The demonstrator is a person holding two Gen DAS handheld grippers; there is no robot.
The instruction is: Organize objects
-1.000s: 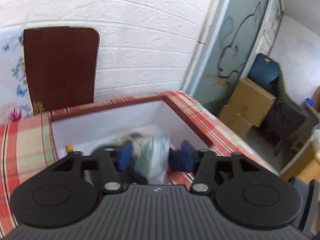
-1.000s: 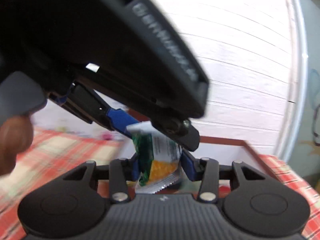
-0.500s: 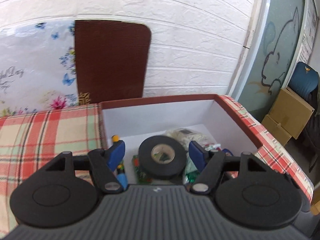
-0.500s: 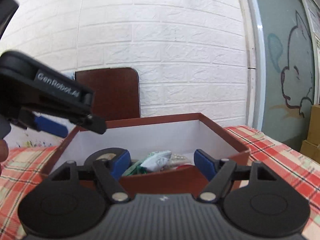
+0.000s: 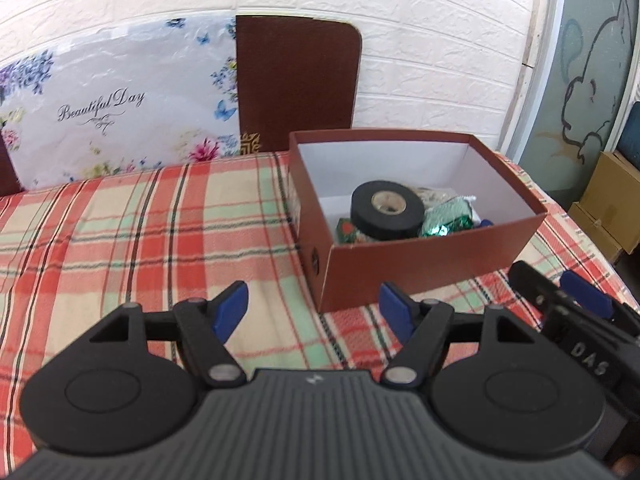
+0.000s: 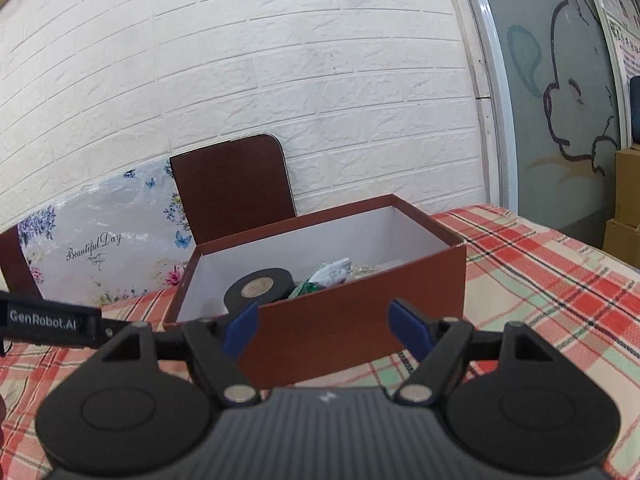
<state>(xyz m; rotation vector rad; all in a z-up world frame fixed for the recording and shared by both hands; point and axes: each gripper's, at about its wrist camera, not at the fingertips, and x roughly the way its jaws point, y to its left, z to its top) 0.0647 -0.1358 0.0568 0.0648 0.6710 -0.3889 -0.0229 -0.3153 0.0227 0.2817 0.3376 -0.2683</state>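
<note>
One brown box (image 5: 420, 268) with a white inside stands on the surface (image 5: 140, 240), which is covered with a red, green and cream checked cloth. In the left wrist view the box is at about 1 o'clock from the left gripper (image 5: 314, 312); in the right wrist view it is straight ahead at 12 o'clock, just in front of the right gripper (image 6: 322, 326). Inside the box I count one roll of black tape (image 5: 386, 210), lying flat with its hole upward, one shiny green packet (image 5: 448, 222) touching the roll at its 3 o'clock side, and one small red and green packet (image 5: 346, 230) at its 8 o'clock side. Some pale things and one blue thing lie behind and beside the green packet, but they are too hidden to name. The jaws of the left gripper are spread wide and hold nothing; its two blue fingertips (image 5: 232, 310) are above the cloth. The jaws of the right gripper are also spread wide and empty, with the two blue fingertips (image 6: 408, 326) before the near wall of the box. The two grippers are side by side, each one seen at the edge of the other's view. Behind the box, one dark brown board (image 5: 296, 80) and one flowered panel (image 5: 116, 108) with the words "Beautiful Day" lean on the white brick wall (image 6: 280, 60).
</note>
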